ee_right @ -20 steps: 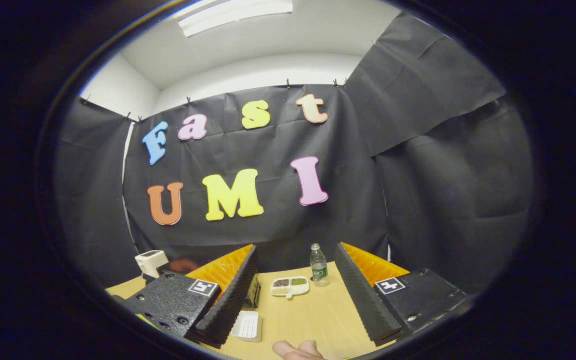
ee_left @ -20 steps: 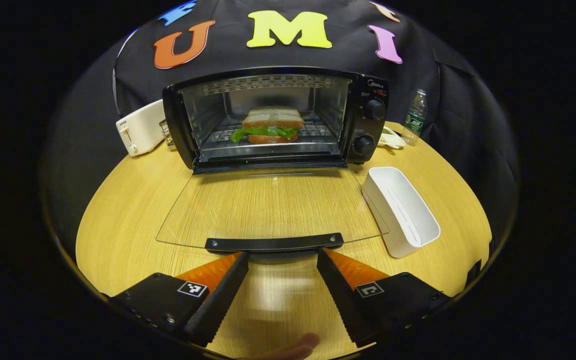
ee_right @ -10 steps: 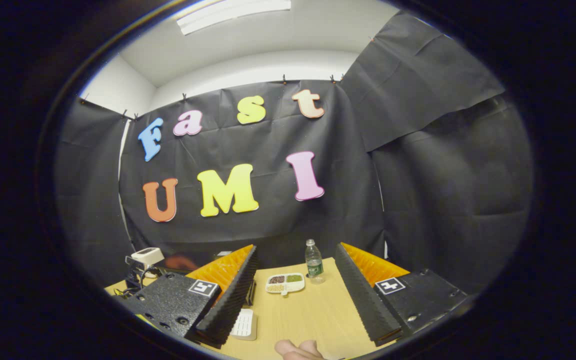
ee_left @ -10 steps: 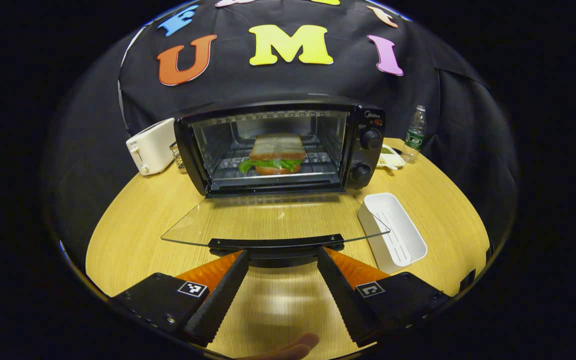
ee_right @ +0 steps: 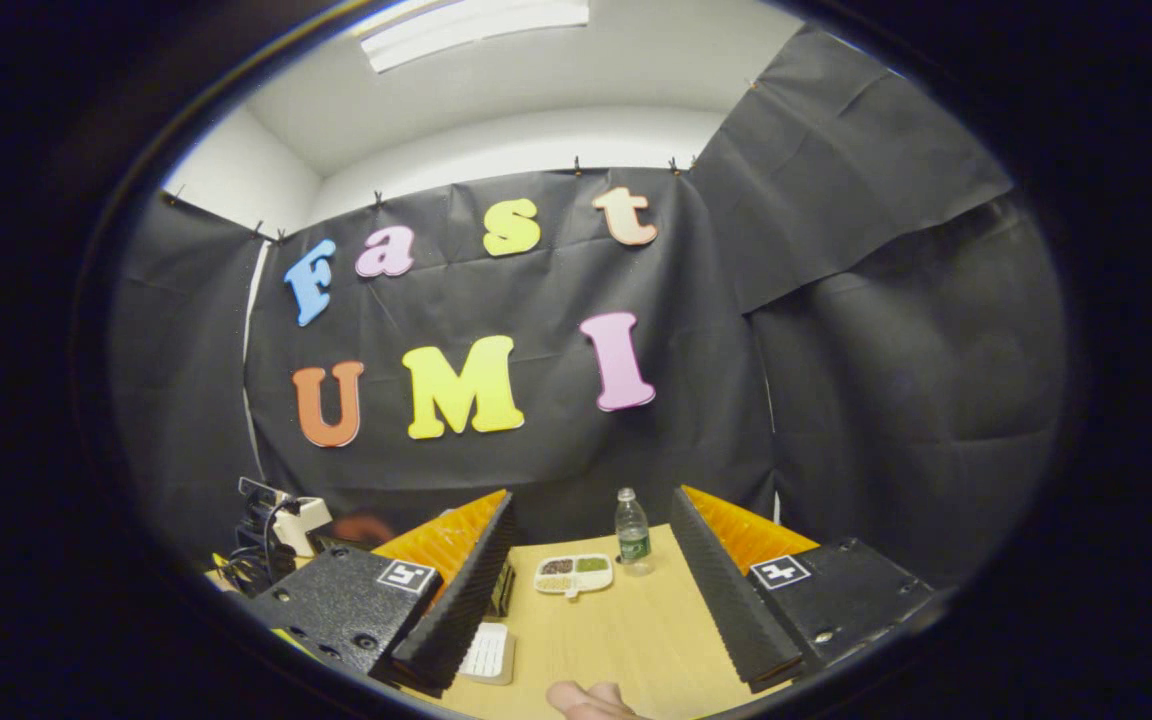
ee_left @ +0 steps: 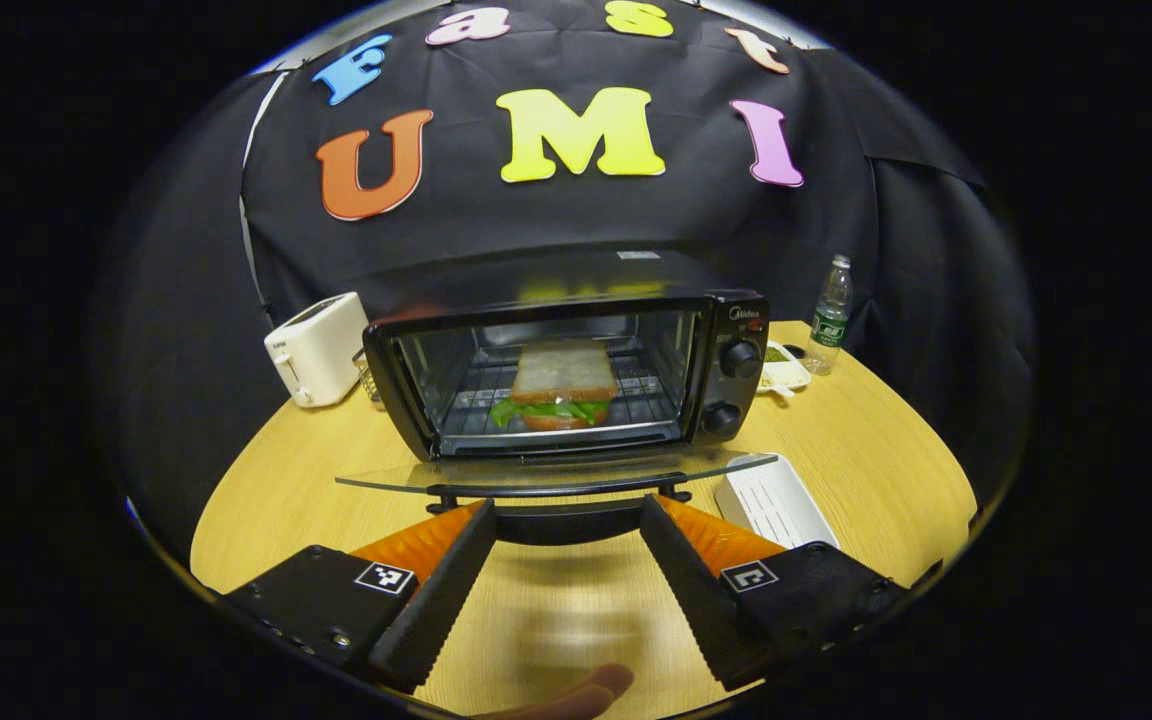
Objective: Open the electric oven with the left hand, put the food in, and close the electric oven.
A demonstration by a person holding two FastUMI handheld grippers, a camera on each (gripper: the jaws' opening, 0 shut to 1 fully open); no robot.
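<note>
The black electric oven (ee_left: 576, 380) stands mid-table with its glass door (ee_left: 556, 475) folded down towards me, seen nearly edge-on. A sandwich (ee_left: 561, 385) with green lettuce lies on the rack inside. My left gripper (ee_left: 566, 510) is open, its fingertips right under the door's black handle (ee_left: 561, 497), which is wider than the gap between them. My right gripper (ee_right: 593, 498) is open and holds nothing; it is held high and faces the booth wall, off to the oven's right.
A white tray (ee_left: 774, 500) lies right of the door, and also shows as the white tray (ee_right: 489, 655) by the right gripper's left finger. A white toaster (ee_left: 316, 345) stands left of the oven. A water bottle (ee_left: 829, 312) and a small divided dish (ee_left: 784, 365) sit at the back right.
The glass door, seen from above a second ago, now shows almost edge-on, with the left gripper still under its handle and the view tilted up. The right gripper has hardly moved.
</note>
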